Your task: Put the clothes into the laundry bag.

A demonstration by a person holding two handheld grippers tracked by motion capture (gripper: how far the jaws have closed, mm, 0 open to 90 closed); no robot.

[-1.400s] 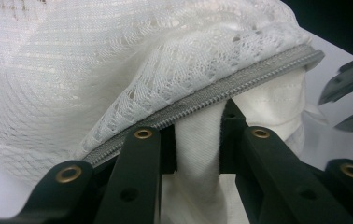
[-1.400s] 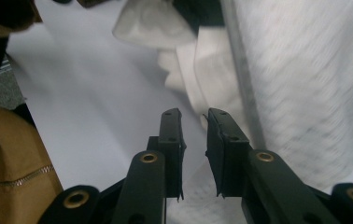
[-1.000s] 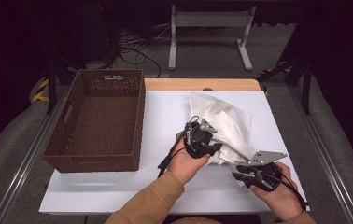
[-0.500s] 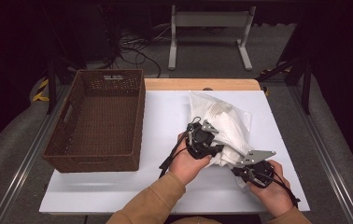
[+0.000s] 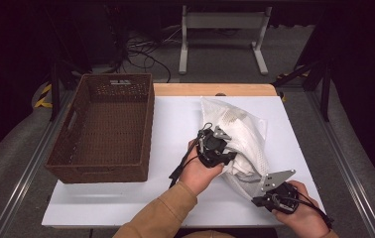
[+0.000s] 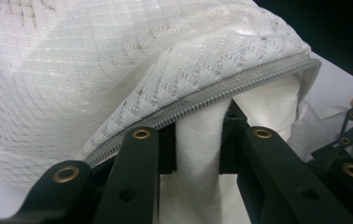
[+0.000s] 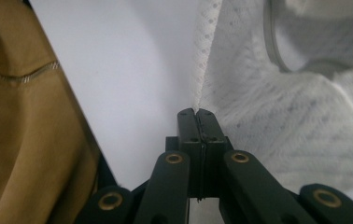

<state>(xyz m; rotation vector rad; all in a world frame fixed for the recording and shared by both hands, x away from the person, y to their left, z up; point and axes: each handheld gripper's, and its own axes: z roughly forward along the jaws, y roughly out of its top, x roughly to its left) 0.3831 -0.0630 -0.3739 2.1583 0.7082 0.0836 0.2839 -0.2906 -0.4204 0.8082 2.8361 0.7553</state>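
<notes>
A white mesh laundry bag (image 5: 242,134) with a grey zipper (image 6: 221,95) lies on the white table (image 5: 175,124), right of centre. My left gripper (image 5: 226,156) reaches into the bag's zipped mouth. In the left gripper view its jaws (image 6: 198,147) are shut on a fold of white cloth (image 6: 198,154) that sticks out under the zipper. My right gripper (image 5: 259,198) is at the bag's near corner. In the right gripper view its jaws (image 7: 196,114) are pressed together on the edge of the mesh bag (image 7: 277,116).
An empty brown wicker basket (image 5: 106,129) stands on the left half of the table. A tan sleeve (image 5: 163,215) crosses the near edge. The table's wooden far edge (image 5: 215,89) and a metal stand (image 5: 222,29) on the floor lie beyond.
My right gripper has shifted a little left and toward the near edge, drawing the bag's corner with it. The left gripper has stayed at the bag's mouth.
</notes>
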